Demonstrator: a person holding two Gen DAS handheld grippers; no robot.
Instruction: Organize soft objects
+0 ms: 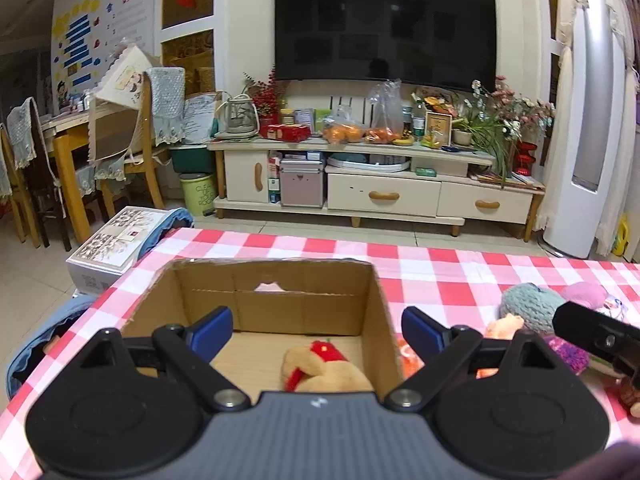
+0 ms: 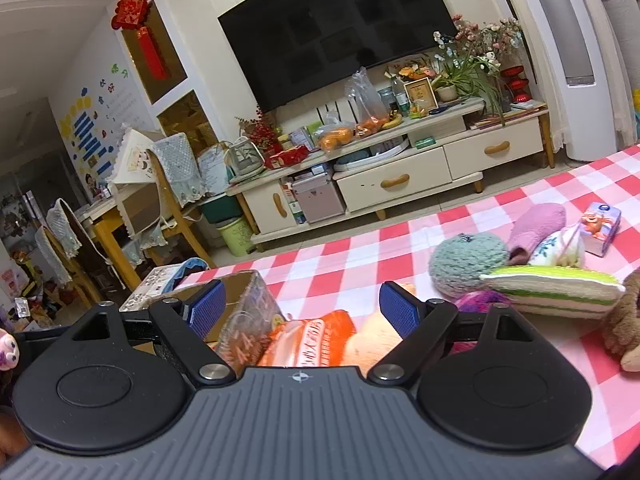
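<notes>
Hovering over the box (image 1: 264,312), the left tongs (image 1: 316,330) stand wide open and empty, one finger inside the left wall, the other just outside the right wall. A tan plush (image 1: 324,372) with red trim already lies on the box floor, near the front right corner. The box sits by the desk's (image 1: 440,272) left edge. To its right, on the checked cloth, a grey-green knit ball (image 1: 528,304) and other soft toys wait; a dark part of the other tool crosses them.

From the right wrist, the right tongs (image 2: 306,306) are also spread, holding nothing, poised above an orange packet (image 2: 308,338) lying just beside the box (image 2: 244,308). Beyond it lie the knit ball (image 2: 468,262), a green-striped cushion (image 2: 556,290), a pink slipper (image 2: 536,228) and a small carton (image 2: 602,226), all toward the desk's right side.

The likely step is picking the packet: lower squarely, straddle its middle, close gently so it does not slide out, then lift clear of the box wall before releasing.
</notes>
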